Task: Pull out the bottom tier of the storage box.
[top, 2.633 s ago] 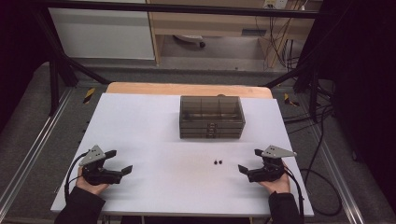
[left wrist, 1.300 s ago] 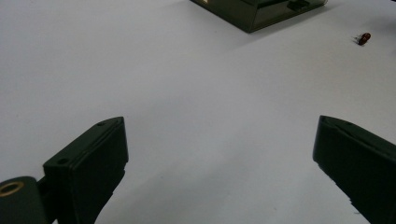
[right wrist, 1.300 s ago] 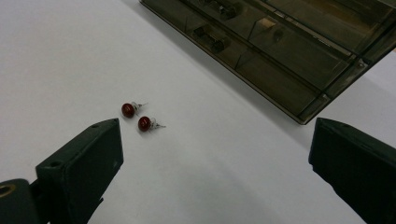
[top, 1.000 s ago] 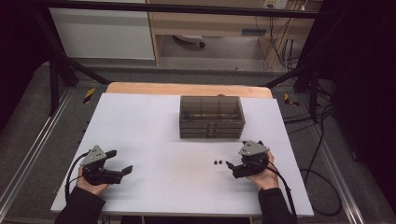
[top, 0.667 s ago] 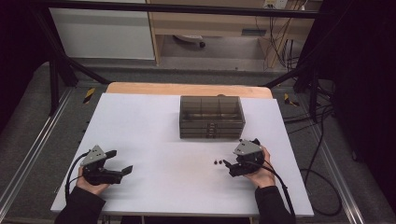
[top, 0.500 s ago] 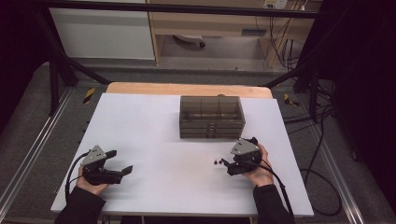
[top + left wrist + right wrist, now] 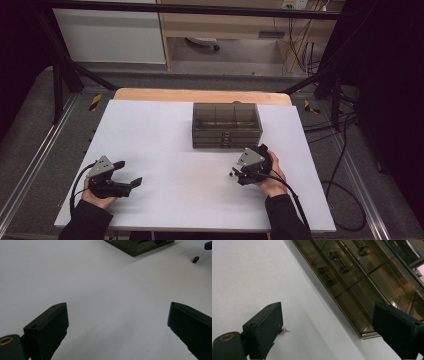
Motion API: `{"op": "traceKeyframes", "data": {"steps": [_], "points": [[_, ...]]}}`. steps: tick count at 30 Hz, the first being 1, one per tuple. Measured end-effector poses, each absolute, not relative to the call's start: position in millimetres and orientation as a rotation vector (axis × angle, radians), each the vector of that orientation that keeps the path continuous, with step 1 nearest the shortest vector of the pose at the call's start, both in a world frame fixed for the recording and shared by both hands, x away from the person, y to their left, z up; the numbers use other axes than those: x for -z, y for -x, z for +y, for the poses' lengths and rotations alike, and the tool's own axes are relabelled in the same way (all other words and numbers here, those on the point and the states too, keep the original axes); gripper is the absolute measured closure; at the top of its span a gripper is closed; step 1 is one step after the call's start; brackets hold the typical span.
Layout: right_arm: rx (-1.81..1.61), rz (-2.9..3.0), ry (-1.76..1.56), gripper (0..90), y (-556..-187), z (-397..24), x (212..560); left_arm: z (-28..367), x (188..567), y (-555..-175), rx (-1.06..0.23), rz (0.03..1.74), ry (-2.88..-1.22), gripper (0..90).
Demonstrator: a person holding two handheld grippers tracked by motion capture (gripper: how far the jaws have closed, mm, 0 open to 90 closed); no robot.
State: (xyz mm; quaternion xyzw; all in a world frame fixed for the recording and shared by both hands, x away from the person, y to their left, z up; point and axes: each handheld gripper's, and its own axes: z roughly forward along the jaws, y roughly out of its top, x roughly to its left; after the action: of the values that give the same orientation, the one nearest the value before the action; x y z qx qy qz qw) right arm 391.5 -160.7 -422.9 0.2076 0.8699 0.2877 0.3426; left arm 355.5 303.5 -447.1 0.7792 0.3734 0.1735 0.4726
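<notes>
The right gripper [image 7: 235, 175] hangs low over the white table [image 7: 165, 140], just before the smoked plastic drawer box [image 7: 226, 125]; its jaws stand wide but have just been closing a little, with nothing pressed between them. A small dark red part [image 7: 283, 330] lies on the table just beside its left jaw. The left gripper [image 7: 131, 175] rests well apart at the near left; its jaws are wide and hold nothing.
</notes>
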Motion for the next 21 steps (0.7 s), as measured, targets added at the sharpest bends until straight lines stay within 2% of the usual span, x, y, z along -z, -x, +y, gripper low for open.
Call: {"op": "traceKeyframes", "data": {"steps": [21], "points": [[-0.596, 2.211, -0.383, 23.8, -400, -137, 431, 303, 447, -355, -0.426, 0.913, -1.909, 3.6]]}}
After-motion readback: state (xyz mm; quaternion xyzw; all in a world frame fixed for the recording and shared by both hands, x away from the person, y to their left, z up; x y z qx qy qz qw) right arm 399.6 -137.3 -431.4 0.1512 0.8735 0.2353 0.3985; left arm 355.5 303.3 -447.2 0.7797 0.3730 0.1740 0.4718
